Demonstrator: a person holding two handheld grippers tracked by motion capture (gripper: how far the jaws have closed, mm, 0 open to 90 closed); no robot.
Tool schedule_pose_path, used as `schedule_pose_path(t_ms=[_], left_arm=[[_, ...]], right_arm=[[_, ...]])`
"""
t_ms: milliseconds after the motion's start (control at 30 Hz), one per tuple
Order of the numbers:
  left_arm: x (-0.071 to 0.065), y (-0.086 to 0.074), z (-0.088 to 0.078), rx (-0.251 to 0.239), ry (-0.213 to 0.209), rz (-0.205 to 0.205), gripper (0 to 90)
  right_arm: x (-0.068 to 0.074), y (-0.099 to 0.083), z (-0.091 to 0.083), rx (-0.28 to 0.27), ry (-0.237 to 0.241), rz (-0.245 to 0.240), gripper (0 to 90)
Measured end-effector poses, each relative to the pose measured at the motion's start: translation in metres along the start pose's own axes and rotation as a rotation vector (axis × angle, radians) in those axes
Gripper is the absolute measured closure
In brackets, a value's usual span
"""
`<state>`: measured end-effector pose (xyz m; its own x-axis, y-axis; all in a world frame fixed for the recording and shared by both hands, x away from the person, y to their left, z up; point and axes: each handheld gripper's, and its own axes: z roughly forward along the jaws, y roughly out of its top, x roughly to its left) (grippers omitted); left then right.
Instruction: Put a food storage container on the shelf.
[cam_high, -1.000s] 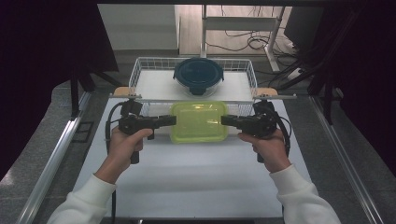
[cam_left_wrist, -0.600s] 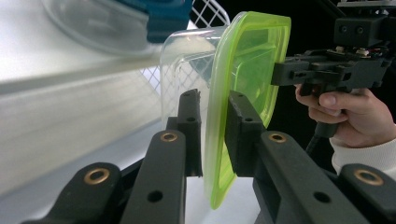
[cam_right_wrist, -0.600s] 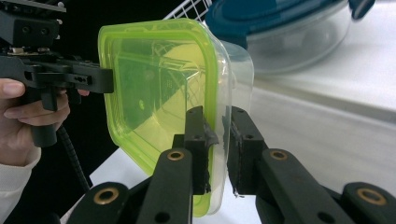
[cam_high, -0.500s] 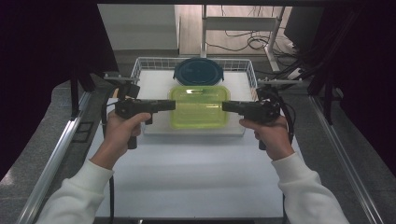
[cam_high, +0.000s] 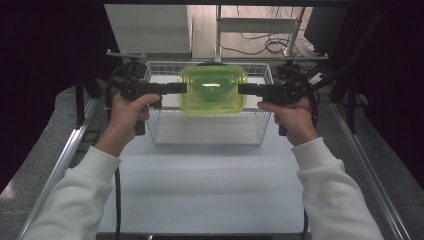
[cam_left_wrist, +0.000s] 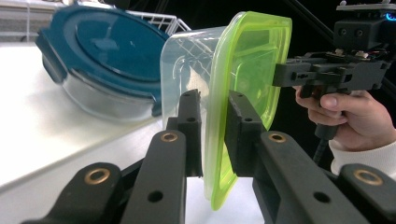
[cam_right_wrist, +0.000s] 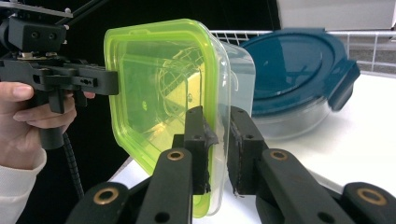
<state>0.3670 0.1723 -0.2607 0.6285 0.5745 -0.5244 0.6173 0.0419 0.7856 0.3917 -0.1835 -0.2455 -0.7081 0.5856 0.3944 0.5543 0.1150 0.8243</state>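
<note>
- While held above the wire basket (cam_high: 260, 131), the green-lidded container (cam_high: 213, 90) lies level, long axis side to side (lid up).
- Left gripper (cam_high: 181, 88) – jaws clamped on its left rim.
- Right gripper (cam_high: 244, 89) – pinching the right rim.

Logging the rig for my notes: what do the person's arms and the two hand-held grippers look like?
Both arms wear white long sleeves with ribbed cuffs. The left hand-held gripper and right hand-held gripper are matte black pistol-grip tools, each trailing a black cable. Up close, their jaws are black linkages with brass-coloured rivets.

Lime-green lid (cam_high: 212, 90) on a clear box (cam_left_wrist: 187, 60) — dark blue lid (cam_right_wrist: 299, 65) behind; black grippers (cam_high: 175, 89), white sleeves (cam_high: 70, 200) — white table (cam_high: 210, 170).
</note>
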Motion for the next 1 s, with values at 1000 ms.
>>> schedule_pose_path(t_ms=[1000], left_arm=[[0.042,0.054,0.029,0.026,0.004,-0.103,79.0]], right_arm=[[-0.038,0.054,0.027,0.042,-0.019,0.102,78.5]])
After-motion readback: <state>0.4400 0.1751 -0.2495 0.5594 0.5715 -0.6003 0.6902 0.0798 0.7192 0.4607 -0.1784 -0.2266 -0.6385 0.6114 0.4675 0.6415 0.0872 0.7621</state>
